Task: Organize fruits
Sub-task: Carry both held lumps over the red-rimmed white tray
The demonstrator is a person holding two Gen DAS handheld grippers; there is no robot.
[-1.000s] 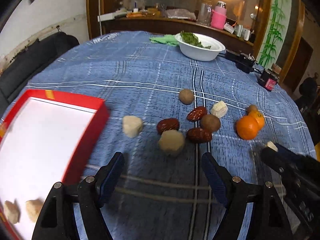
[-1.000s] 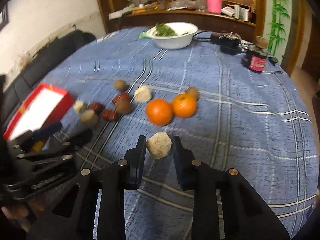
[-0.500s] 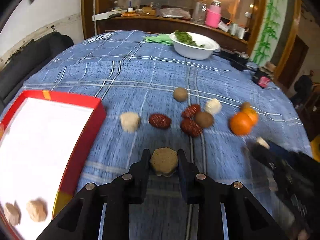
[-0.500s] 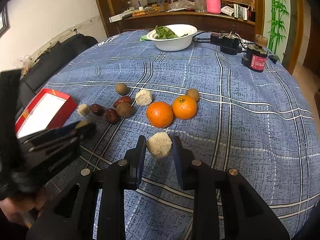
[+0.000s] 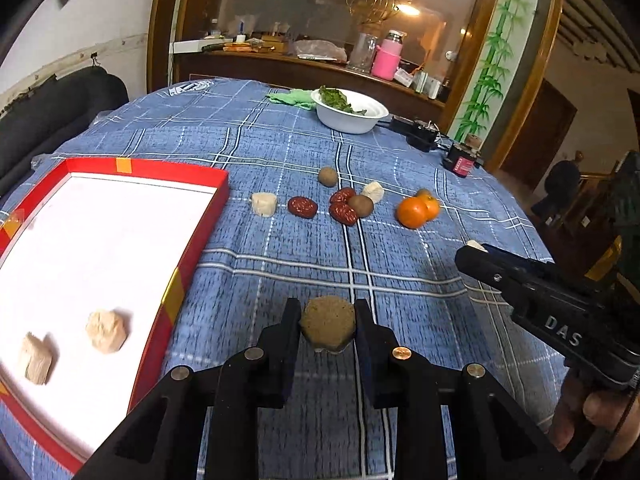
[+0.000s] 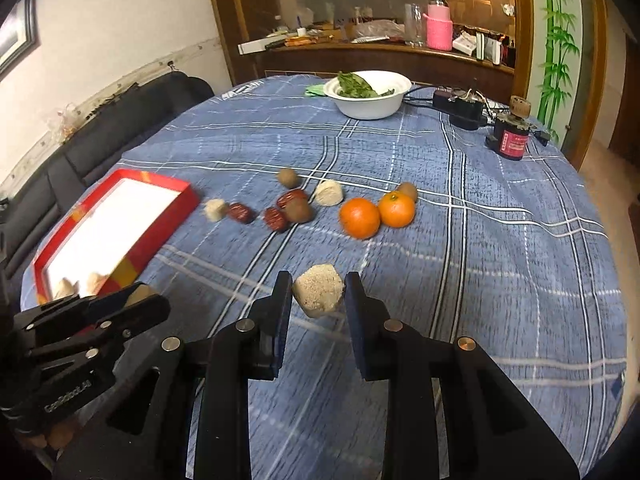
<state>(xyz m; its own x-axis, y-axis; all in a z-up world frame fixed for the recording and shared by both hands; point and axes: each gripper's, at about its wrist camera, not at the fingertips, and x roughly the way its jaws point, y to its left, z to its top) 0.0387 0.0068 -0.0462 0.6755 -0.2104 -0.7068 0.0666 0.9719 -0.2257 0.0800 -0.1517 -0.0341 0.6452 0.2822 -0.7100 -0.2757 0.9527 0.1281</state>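
Observation:
My left gripper (image 5: pixel 327 312) is shut on a tan chunk (image 5: pixel 328 328), held just above the blue checked cloth. To its left lies the red tray (image 5: pixel 148 168) with two pale chunks (image 5: pixel 106 330) on its white floor. My right gripper (image 6: pixel 318 284) is shut on a pale chunk (image 6: pixel 319 296), also off the cloth. Beyond both lie two oranges (image 6: pixel 359 217), three red dates (image 5: pixel 303 207), brown kiwi-like fruits (image 5: pixel 361 205) and two more pale chunks (image 5: pixel 264 204). The right gripper (image 5: pixel 472 250) also shows at the right of the left wrist view.
A white bowl of greens (image 5: pixel 352 118) stands at the far side, with a black adapter (image 6: pixel 458 106) and a red-labelled jar (image 6: pixel 512 142) to its right. A dark sofa (image 6: pixel 120 128) runs along the table's left. A hand (image 5: pixel 600 412) holds the right gripper.
My left gripper went from open over the tan chunk to shut on it, then lifted it back toward the tray. The right gripper kept its pale chunk and rose slightly.

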